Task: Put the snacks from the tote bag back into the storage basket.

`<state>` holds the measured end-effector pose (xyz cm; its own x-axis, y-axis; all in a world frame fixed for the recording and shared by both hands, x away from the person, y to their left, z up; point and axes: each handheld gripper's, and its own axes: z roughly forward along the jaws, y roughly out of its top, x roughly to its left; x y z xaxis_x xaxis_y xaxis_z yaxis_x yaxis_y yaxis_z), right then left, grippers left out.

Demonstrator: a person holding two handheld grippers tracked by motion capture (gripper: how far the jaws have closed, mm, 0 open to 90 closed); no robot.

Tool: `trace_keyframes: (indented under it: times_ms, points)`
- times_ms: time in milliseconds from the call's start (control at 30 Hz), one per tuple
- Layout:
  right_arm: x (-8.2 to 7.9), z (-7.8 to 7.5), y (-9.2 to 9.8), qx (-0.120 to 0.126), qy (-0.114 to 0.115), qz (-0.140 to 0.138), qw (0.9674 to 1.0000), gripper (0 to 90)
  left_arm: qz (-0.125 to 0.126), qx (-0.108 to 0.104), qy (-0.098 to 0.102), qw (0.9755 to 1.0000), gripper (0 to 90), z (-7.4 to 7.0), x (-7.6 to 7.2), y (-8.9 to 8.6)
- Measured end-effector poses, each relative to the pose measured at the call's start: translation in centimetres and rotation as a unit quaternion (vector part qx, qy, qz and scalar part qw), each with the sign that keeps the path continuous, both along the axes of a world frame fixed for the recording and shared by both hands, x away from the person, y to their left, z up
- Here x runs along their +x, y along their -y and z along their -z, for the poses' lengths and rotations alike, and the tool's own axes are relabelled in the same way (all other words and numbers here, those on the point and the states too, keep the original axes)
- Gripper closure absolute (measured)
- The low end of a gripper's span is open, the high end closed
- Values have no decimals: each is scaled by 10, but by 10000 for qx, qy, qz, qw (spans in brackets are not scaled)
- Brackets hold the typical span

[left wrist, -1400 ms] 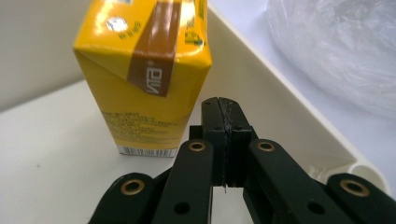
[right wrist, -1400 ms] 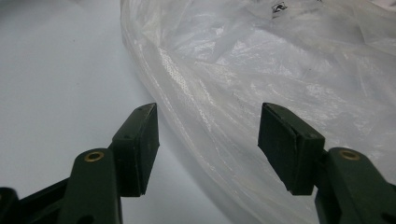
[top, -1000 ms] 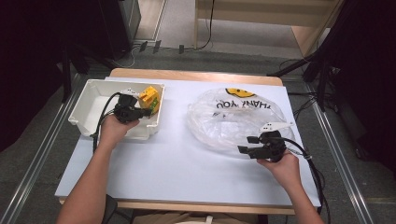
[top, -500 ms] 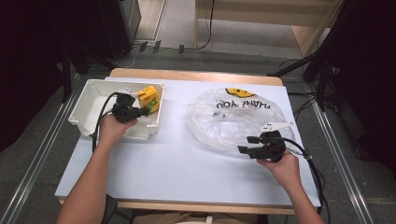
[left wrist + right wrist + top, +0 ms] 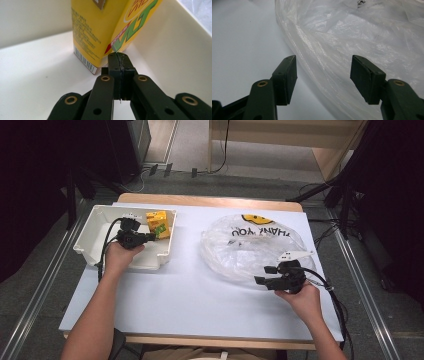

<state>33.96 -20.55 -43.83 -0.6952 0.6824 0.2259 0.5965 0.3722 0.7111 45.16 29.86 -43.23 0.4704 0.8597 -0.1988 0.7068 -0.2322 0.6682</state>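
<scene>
A pale blue table stands on a grey floor, with a dark room around it. On the table's left part sits a white bin; on its right part lies a clear plastic bag printed with a smiley and "THANK YOU".

The left gripper has its jaws pressed flat together with nothing between them. Their tips sit low at the near bottom corner of a yellow drink carton, touching it or just short of it; which one cannot be told. The carton stands upright in the bin's far right corner, close to the wall. In the high view the left gripper reaches into the bin from the person's left hand.

The right gripper holds its jaws wide apart, and the bag's near edge lies between them, not pinched. In the high view the right gripper lies level at the bag's near right rim, held by the right hand.
</scene>
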Motion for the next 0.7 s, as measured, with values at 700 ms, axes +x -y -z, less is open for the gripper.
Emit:
trace_keyframes:
  times_ms: [700]
  points:
    - [1,0,0,-9,23,4,10000,394,-288,16,-50,9996,900,5,12,5]
